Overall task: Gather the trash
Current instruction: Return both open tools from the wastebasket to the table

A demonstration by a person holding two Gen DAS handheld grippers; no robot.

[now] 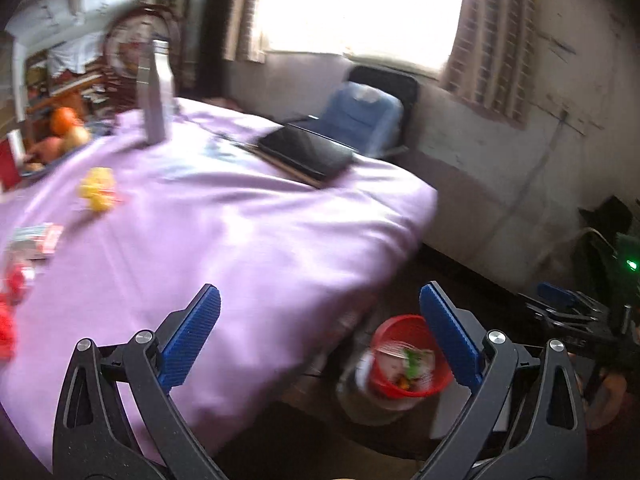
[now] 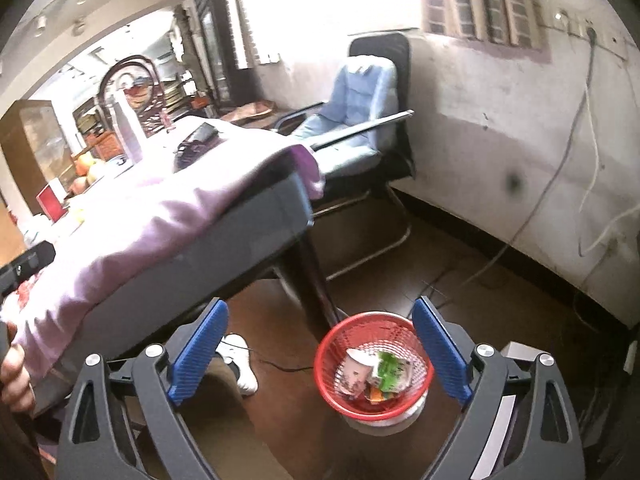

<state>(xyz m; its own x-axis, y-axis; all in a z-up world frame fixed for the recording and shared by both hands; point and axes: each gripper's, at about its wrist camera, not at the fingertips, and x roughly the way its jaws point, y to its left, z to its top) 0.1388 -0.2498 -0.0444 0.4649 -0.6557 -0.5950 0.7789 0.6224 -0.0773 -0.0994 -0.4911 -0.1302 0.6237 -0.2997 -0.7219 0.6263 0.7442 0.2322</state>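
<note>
A red mesh basket [image 2: 368, 332] stands on the dark floor beside the table leg, with a paper cup [image 2: 354, 372] and a green wrapper [image 2: 388, 366] inside. My right gripper [image 2: 320, 306] hangs open and empty above it. My left gripper [image 1: 320, 292] is open and empty over the near corner of the purple-clothed table [image 1: 260, 240]; the basket [image 1: 384, 384] shows below it. On the cloth lie a crumpled yellow wrapper [image 1: 98, 188], a striped packet [image 1: 36, 240] and blurred red wrappers [image 1: 12, 300] at the left edge.
A metal bottle [image 1: 156, 92], a closed dark laptop [image 1: 308, 152] and a bowl of fruit [image 1: 64, 132] stand on the table. A chair with a blue cushion [image 2: 356, 108] is at the far side. Cables [image 2: 500, 256] run along the wall. A white shoe [image 2: 242, 364] is near the basket.
</note>
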